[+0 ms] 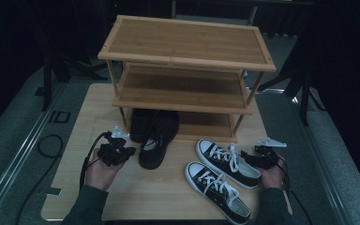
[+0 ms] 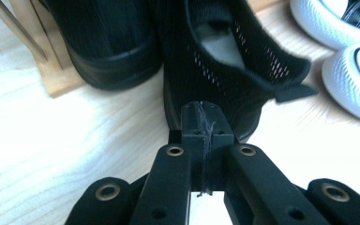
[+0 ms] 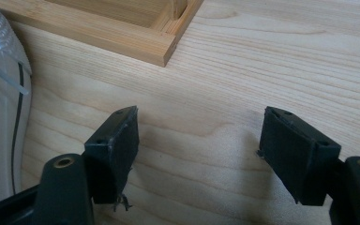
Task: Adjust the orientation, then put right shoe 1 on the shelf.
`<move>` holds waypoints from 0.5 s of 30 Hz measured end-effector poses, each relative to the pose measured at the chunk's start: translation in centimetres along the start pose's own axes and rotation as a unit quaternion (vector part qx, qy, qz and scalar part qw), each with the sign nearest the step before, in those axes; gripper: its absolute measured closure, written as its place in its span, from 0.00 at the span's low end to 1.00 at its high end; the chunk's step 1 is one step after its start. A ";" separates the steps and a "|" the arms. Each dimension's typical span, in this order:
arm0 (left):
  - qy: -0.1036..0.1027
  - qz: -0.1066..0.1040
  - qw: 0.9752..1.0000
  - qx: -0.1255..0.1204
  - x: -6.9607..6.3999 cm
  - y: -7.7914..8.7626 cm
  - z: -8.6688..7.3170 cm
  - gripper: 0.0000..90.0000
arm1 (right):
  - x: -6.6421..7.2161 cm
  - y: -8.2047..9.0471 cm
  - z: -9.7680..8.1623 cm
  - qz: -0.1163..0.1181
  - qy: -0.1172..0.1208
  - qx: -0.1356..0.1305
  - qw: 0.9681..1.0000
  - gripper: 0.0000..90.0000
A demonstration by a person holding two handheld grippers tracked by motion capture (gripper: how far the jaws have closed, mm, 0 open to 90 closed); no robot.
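Two tools in view. Left tool (image 2: 201,123) has its jaws pressed together, nothing between them, tips just at the heel of a black mesh shoe (image 2: 234,61) on the desk (image 2: 51,154). That shoe's toe points under the rack (image 1: 183,70); a second black shoe (image 2: 108,47) sits beside it, partly on the rack's bottom shelf. Right tool (image 3: 199,154) has jaws wide apart over bare desk, holding nothing, just beside the pair of black-and-white sneakers (image 1: 227,161) lying in front of the rack.
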State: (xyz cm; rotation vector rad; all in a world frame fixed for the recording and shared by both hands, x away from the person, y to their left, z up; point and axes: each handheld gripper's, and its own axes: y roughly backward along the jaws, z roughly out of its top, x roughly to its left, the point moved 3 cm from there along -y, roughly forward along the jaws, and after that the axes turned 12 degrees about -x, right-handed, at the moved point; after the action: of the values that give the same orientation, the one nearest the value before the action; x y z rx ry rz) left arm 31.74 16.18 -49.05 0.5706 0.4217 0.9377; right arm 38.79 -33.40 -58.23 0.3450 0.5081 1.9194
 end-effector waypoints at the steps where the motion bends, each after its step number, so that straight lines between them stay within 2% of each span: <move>1: -0.001 -0.001 1.000 0.001 0.0 -0.1 -0.1 0.99 | 0.0 0.0 0.0 0.000 0.000 0.000 1.000 0.32; 15: -0.014 -0.020 0.999 0.036 -1.3 -1.8 -2.3 0.99 | 0.0 0.0 0.0 0.000 0.000 0.000 1.000 0.32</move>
State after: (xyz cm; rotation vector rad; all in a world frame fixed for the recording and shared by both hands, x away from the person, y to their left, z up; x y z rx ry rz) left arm 30.90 14.92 -51.80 0.6379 0.4419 0.8781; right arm 38.78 -33.39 -58.23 0.3453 0.5084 1.9194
